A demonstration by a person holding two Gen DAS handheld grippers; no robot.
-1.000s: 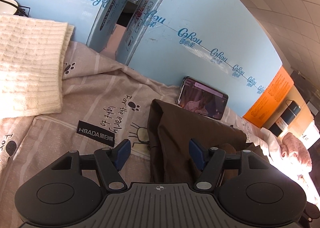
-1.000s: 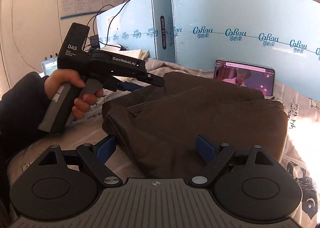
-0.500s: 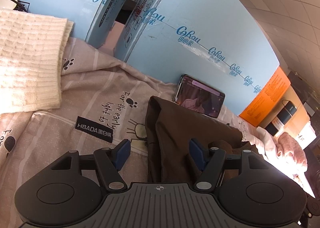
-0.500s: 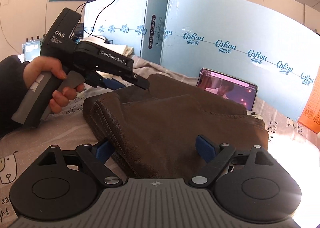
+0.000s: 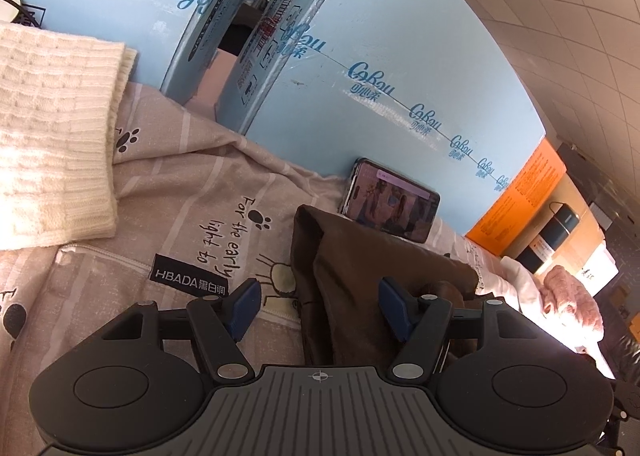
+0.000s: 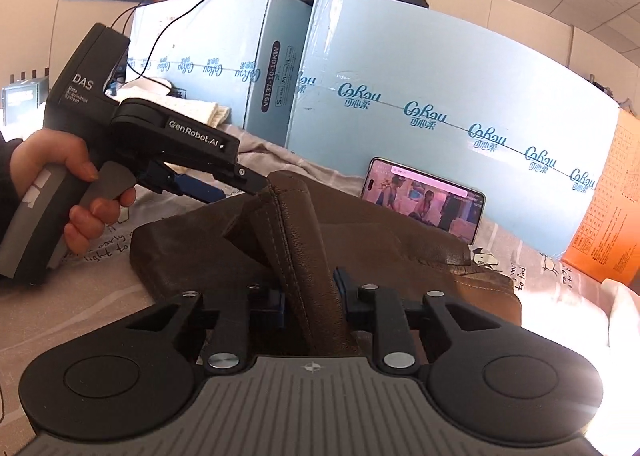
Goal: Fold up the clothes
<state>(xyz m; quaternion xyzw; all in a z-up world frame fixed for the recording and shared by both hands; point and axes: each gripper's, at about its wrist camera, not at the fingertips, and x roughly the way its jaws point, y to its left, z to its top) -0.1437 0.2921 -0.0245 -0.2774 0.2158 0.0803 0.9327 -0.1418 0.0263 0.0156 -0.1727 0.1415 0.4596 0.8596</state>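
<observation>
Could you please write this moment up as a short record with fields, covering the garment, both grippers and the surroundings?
garment: brown leather-like garment, partly folded on the printed bedsheet
right gripper: shut on a raised stitched fold of the garment
left gripper: open, fingers over the garment's left edge
behind: phone with lit screen, leaning against blue cartons
aside: cream knit sweater

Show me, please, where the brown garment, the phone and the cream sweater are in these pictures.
brown garment (image 6: 304, 256): right wrist view, on the raised stitched fold.
phone (image 6: 424, 202): right wrist view, middle of its lit screen.
cream sweater (image 5: 52, 136): left wrist view, on the ribbed knit.
</observation>
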